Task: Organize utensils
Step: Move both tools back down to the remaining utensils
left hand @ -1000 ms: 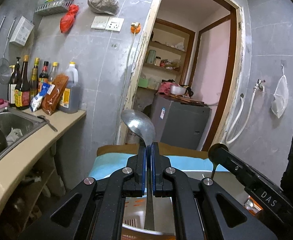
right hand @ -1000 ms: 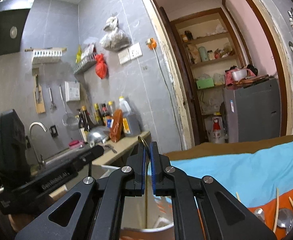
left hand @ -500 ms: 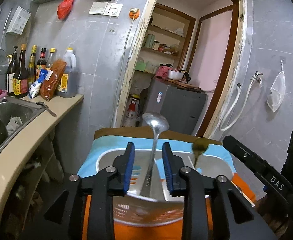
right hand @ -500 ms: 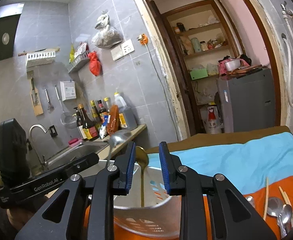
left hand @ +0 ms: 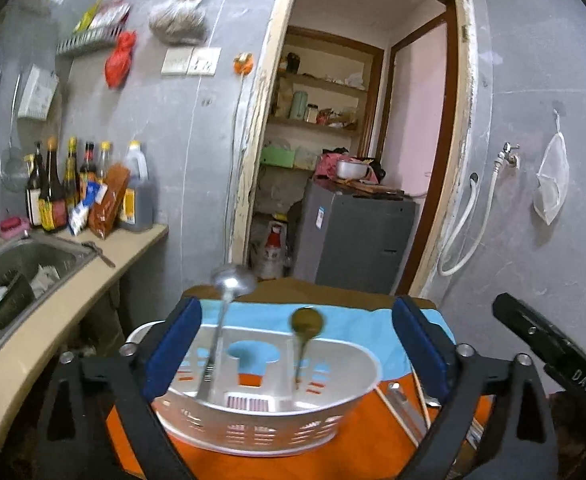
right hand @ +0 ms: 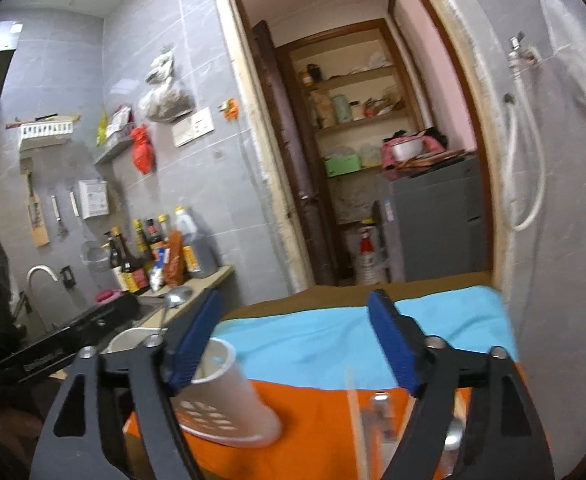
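A white slotted utensil basket (left hand: 261, 420) stands on the orange and blue cloth. A steel ladle (left hand: 229, 284) and a brass-coloured spoon (left hand: 307, 322) stand upright inside it. My left gripper (left hand: 293, 344) is open and empty, its blue pads either side of the basket. My right gripper (right hand: 293, 340) is open and empty, to the right of the basket (right hand: 229, 400). Chopsticks (right hand: 353, 412) and a steel utensil (right hand: 377, 412) lie on the cloth below it. The ladle's bowl (right hand: 177, 296) shows behind the left pad.
A counter with a sink (left hand: 17, 264) and sauce bottles (left hand: 73, 192) runs along the left. A doorway with a grey cabinet (left hand: 357, 236) lies behind the table. The right gripper's body (left hand: 545, 344) shows at the right in the left wrist view. More utensils (left hand: 409, 404) lie right of the basket.
Both grippers opened wide, letting the ladle and the brass spoon go into the basket, and drew back from it. The right gripper swung to the right.
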Tool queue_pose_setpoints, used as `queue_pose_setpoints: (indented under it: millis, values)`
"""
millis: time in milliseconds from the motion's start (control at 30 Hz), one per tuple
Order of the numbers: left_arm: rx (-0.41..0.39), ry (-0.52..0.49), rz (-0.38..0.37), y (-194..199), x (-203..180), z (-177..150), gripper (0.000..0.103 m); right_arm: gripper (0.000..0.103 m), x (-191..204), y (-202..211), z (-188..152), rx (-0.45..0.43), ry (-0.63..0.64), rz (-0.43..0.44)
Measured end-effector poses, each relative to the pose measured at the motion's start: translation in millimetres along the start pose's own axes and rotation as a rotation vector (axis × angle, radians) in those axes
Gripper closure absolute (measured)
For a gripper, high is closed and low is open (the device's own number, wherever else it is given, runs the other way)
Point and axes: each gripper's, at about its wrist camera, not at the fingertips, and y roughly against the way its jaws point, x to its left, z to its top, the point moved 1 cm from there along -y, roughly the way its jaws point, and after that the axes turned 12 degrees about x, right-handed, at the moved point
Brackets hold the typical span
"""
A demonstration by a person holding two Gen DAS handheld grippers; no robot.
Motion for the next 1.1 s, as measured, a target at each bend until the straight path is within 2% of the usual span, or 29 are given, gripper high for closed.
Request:
queue_pose_setpoints:
  millis: [67,133,167,367,667,867,933,1000,1033,1100]
  values:
    - [-0.004,-0.019,0.009,1,-15,-1,0.006,0.018,-13,13,3,-0.003,0.004,-0.031]
    - [-0.006,-0.046,0.006,1,-33,-2,0.006,0.011,-26,25,5,-0.002,0.008,-0.055]
    - [-0.004,-0.059,0.004,0,-42,-4,0.006,0.001,-32,31,5,-0.003,0.01,-0.065]
    - [0.037,-0.108,-0.037,-15,-81,-15,0.006,0.0,-66,57,1,0.009,0.041,-0.122]
    - [0.202,-0.087,-0.085,-66,-116,-49,0.006,0.001,-137,51,-24,0.135,-0.05,-0.201]
    - [0.304,-0.041,-0.067,-100,-120,-67,0.008,0.024,-166,28,-44,0.249,-0.093,-0.192]
    - [0.33,-0.02,-0.07,-113,-117,-69,0.014,0.029,-171,19,-50,0.287,-0.1,-0.182]
    - [0.358,-0.016,-0.061,-122,-115,-72,0.03,0.036,-175,9,-54,0.324,-0.103,-0.176]
    - [0.38,-0.018,-0.05,-130,-115,-73,0.033,0.039,-176,4,-56,0.342,-0.102,-0.172]
    - [0.41,-0.016,-0.041,-138,-112,-78,0.046,0.051,-178,-7,-59,0.377,-0.098,-0.167]
